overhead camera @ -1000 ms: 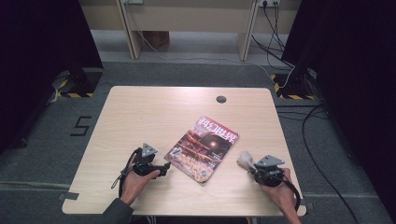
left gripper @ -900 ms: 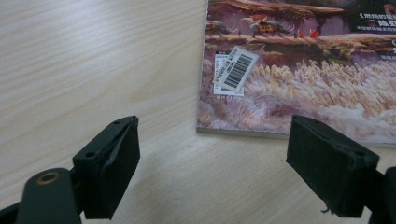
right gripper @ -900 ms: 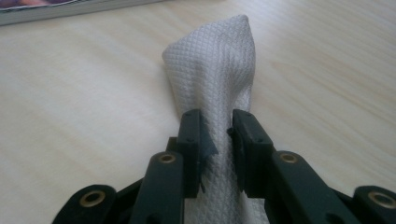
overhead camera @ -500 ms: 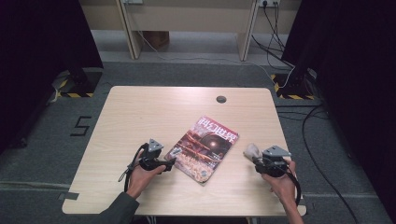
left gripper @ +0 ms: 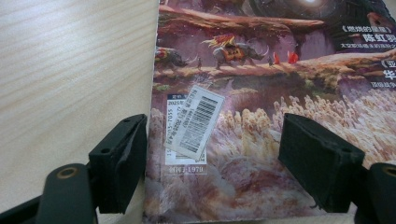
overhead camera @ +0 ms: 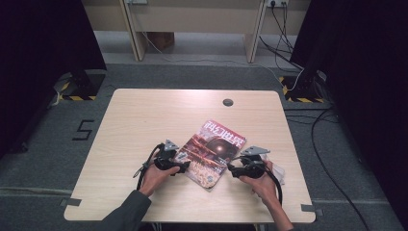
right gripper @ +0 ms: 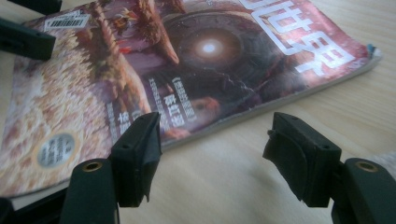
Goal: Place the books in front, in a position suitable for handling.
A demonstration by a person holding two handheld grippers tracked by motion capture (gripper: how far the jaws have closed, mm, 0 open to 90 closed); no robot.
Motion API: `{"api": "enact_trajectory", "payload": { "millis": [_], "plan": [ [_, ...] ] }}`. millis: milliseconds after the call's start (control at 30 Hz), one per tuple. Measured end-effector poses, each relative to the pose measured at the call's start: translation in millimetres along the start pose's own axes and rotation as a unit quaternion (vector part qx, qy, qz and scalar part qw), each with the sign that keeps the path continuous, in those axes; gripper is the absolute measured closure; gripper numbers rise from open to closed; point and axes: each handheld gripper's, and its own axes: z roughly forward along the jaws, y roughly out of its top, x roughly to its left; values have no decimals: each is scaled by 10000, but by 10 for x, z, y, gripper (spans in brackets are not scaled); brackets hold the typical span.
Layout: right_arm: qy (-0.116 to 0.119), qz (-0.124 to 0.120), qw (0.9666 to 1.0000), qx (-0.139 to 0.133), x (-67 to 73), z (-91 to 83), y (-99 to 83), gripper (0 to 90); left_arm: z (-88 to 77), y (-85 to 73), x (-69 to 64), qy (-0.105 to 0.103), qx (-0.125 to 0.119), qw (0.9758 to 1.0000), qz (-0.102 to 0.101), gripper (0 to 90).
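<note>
A magazine (overhead camera: 214, 151) with a dark red fantasy cover lies askew on the wooden table (overhead camera: 144, 120). My left gripper (overhead camera: 185, 167) is at its near left corner. It is open, having just closed a little, and its jaws straddle the barcode sticker (left gripper: 195, 121) on the cover (left gripper: 261, 70) without pressing on it. My right gripper (overhead camera: 233, 170) is at the magazine's right edge (right gripper: 210, 51) and has just been opening. It (right gripper: 212, 154) stands open, one jaw over the cover's edge, the other over bare wood, with nothing gripped.
A white crumpled wad (overhead camera: 279, 172) lies on the table just right of the right hand. A round cable hole (overhead camera: 228, 102) sits near the table's far edge. Cables run across the floor at the right.
The right gripper let go of the white wad, opened and moved left to the magazine's edge. The left gripper moved right onto the magazine's corner.
</note>
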Motion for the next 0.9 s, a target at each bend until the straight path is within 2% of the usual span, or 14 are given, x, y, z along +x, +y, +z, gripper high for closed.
{"api": "enact_trajectory", "payload": {
  "millis": [133,167,233,333,433,733,900],
  "plan": [
    [134,321,9993,97,-16,161,66,336,-25,-16,-30,-33,53,10000,26,236],
    [134,321,9993,97,-16,161,66,336,-25,-16,-30,-33,53,10000,26,237],
    [166,444,9987,198,-38,272,93,309,-64,-51,-99,-43,107,9999,50,243],
    [67,271,9994,201,-34,318,114,297,-130,-98,-197,-79,232,9997,98,241],
    [57,297,9992,248,-39,334,139,294,-216,-174,-301,-202,334,9991,179,253],
    [-17,-48,9995,324,-3,334,166,307,-384,-371,-590,-530,371,9973,356,259],
    [-40,-232,9992,323,38,317,157,326,-413,-413,-668,-616,373,9965,433,258]
  ]
}}
